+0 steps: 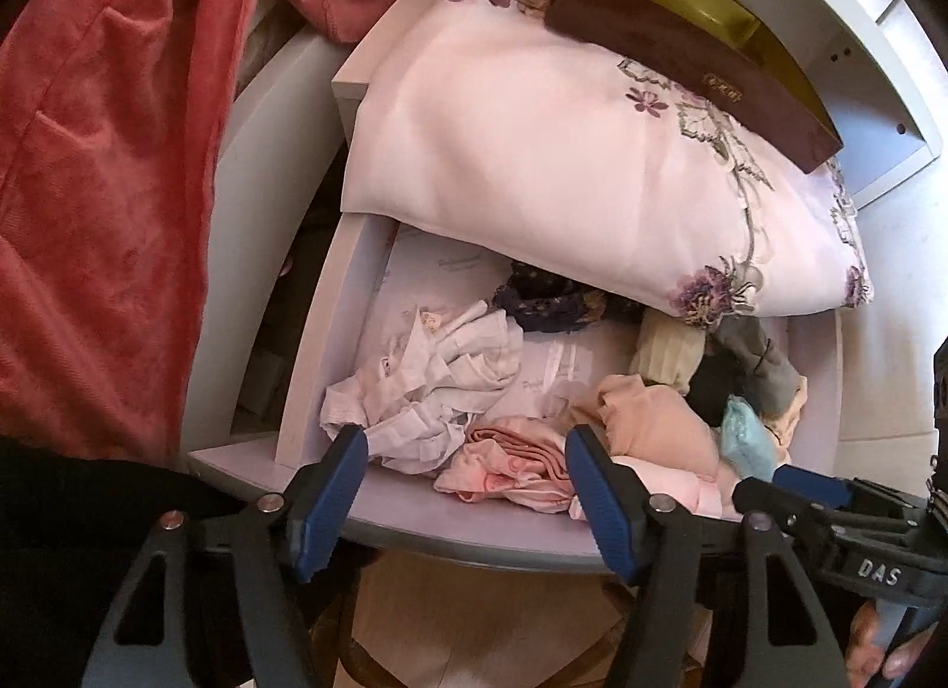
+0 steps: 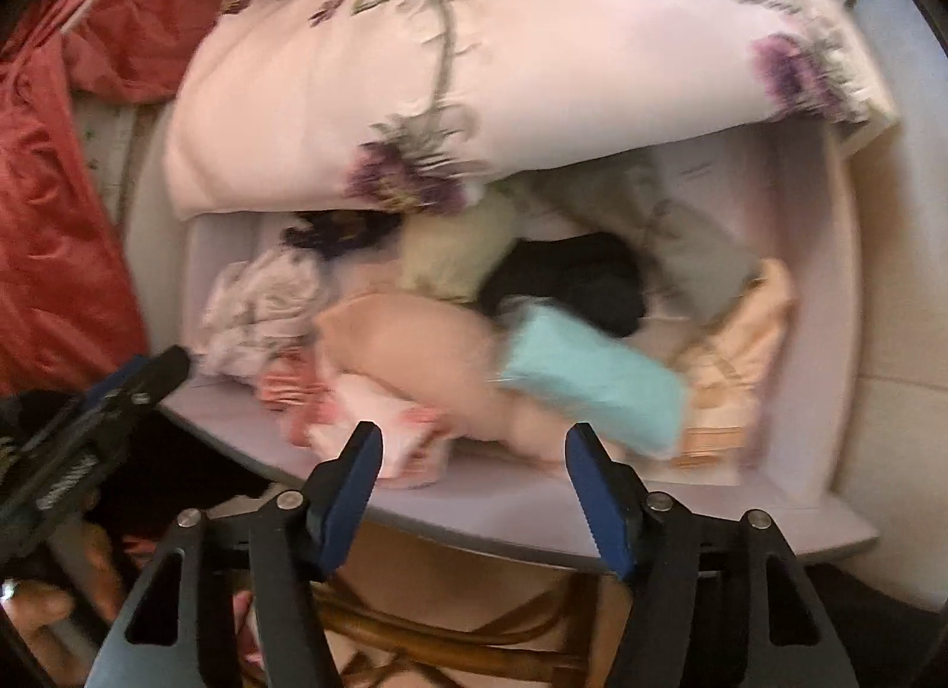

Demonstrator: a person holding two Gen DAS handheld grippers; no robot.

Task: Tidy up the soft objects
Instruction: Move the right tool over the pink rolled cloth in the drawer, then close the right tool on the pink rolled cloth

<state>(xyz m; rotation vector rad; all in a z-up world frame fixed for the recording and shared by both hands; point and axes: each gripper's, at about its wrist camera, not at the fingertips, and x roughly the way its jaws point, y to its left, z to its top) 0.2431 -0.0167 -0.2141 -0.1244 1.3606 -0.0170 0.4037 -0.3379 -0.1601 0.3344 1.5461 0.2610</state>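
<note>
Lettering on the right gripper [image 1: 877,572], lower right of the left wrist view: "DAS", pale capitals on its black body.
Print on the drawer liner [image 1: 536,386], middle of the left wrist view: faint grey script that seems to begin "Prof"; the rest is too faint to read.
Emblem on the brown box [image 1: 720,88], upper right of the left wrist view: small gold mark, too small to read.
Right wrist view: blurred, nothing legible.
</note>
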